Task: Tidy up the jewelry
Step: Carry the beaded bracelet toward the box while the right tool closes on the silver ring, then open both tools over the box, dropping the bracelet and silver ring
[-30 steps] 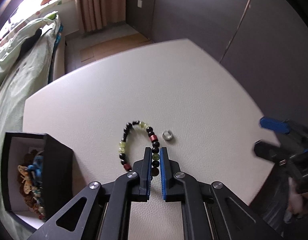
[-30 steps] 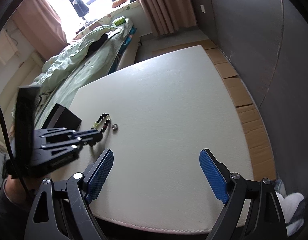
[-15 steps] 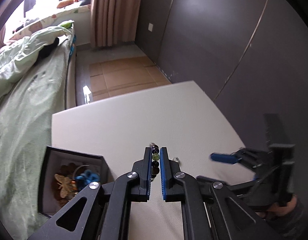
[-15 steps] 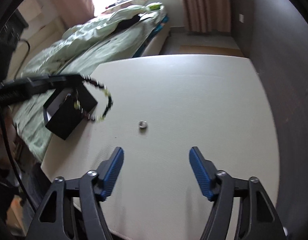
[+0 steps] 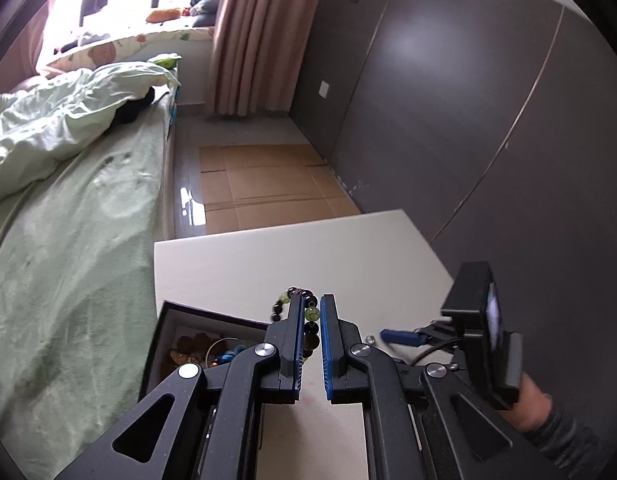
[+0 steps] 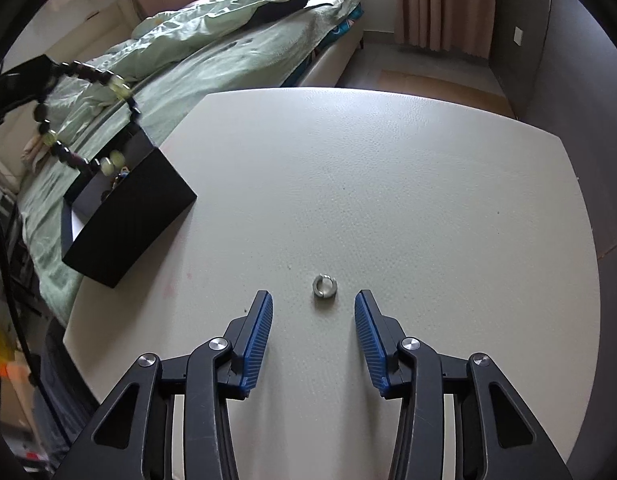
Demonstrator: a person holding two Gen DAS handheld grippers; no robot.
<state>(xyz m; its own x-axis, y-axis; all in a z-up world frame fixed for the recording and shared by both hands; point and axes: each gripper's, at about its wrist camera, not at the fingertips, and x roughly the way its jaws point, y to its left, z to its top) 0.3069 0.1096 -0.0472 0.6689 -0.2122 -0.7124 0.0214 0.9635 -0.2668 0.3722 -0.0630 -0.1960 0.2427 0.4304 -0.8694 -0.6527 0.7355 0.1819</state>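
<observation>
L gripper (image 5: 311, 320): jaws nearly closed, pinching the bead bracelet (image 6: 84, 120) by a few beads; rest of the loop hangs free in the air, above and just to the near side of the black box (image 6: 124, 216). Box sits at the table (image 6: 428, 184) edge next to the bed (image 6: 212, 52), open top, other jewelry already inside (butterfly-ish piece, blue bit, hoop; can't ID more).

R gripper (image 6: 313, 328): jaws wide apart, holding nothing. Silver ring (image 6: 324, 285) lies flat on the table just ahead of the tips, roughly centred betw. the two blue pads (image 6: 257, 336).

Our read: bracelet drop-off into the box in progress; ring pickup being lined up.

Risks we see:
- Bracelet grip is on a few round beads only. Smooth + round = could roll out of the pads if the L tool tilts or jerks. Loop hangs partly outside the box footprint as far as we can tell, so an early release prob. lands it on the rim, the table or the bed side.
- Hanging loop could snag the box wall and tip or drag the box; it's close to the table edge.
- Ring is small, low, flat on a textured top. Closing w/ tips too high → pads pass over it; off-centre → it gets flicked away, poss. off the table.
- Both tools working at once: attention split, either error more likely.
</observation>
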